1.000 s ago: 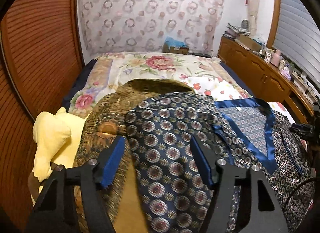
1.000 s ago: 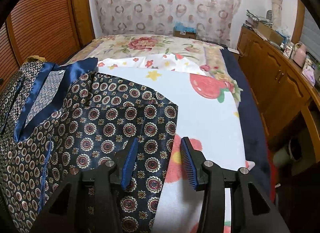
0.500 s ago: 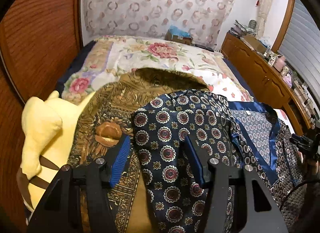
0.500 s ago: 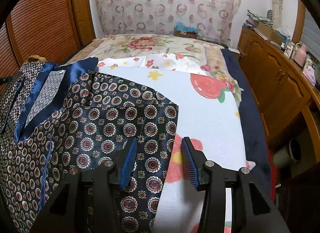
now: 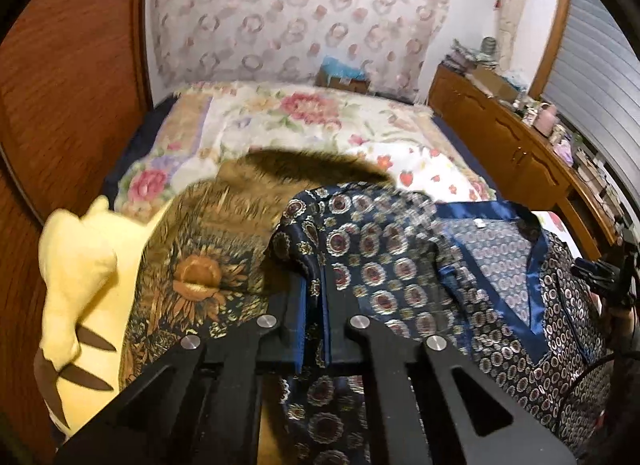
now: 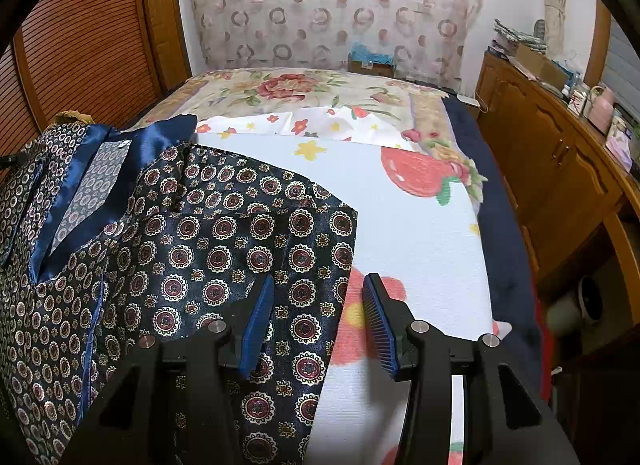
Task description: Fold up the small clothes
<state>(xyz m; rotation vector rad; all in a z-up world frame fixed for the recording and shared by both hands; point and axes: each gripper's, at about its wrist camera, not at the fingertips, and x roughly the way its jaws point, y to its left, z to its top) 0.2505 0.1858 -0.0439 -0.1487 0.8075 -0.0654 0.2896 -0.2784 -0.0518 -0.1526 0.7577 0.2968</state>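
Note:
A navy satin pyjama top point(image 5: 384, 265) with round medallions and a blue collar point(image 5: 536, 265) lies spread on the bed. My left gripper point(image 5: 316, 285) is shut on the outer edge of its left sleeve, and a fold of the cloth bunches up between the jaws. In the right wrist view the same top point(image 6: 224, 233) fills the left half. My right gripper point(image 6: 318, 293) stands open low over the hem edge of the right sleeve. Its left finger is over the cloth and its right finger over the sheet, and neither pad presses the sleeve.
A brown sunflower-print cloth point(image 5: 208, 249) and a yellow plush toy point(image 5: 80, 265) lie left of the top, by the wooden wall. The top rests on a white strawberry-print sheet point(image 6: 416, 233). Wooden cabinets point(image 6: 560, 169) run along the bed's right side.
My left gripper's jaws have closed from wide apart onto the left sleeve edge, which now bunches between them. The right gripper and its sleeve look the same.

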